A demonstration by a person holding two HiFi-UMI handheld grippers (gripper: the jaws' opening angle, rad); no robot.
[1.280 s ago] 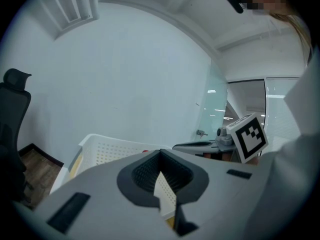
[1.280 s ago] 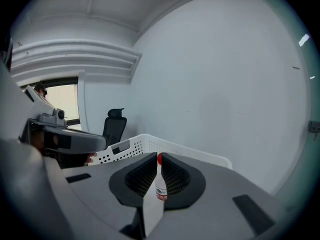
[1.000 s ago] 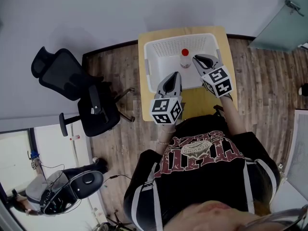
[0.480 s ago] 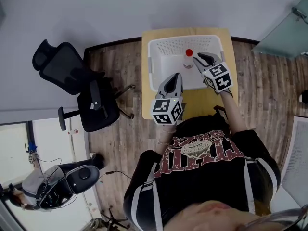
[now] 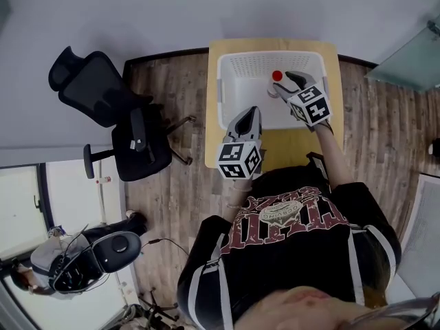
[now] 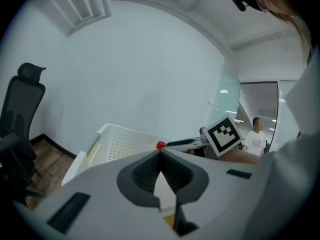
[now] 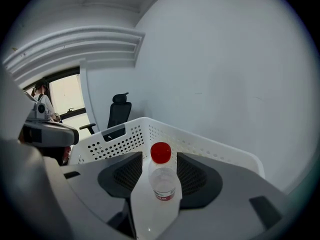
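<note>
A clear plastic bottle with a red cap stands upright inside a white perforated basket. My right gripper is open, one jaw on each side of the bottle's neck, and I see no pad touching it. In the head view the right gripper reaches over the basket's near right part. My left gripper is shut and holds nothing; it hangs at the basket's near left rim. The left gripper points toward the basket, and the red cap peeks over its tips.
The basket sits on a small wooden table against a white wall. A black office chair stands on the wood floor to the left. A glass partition is to the right. A person stands in the distance.
The right gripper's jaws have opened and moved forward, so the bottle now stands between them. The left gripper stays shut and has shifted slightly.
</note>
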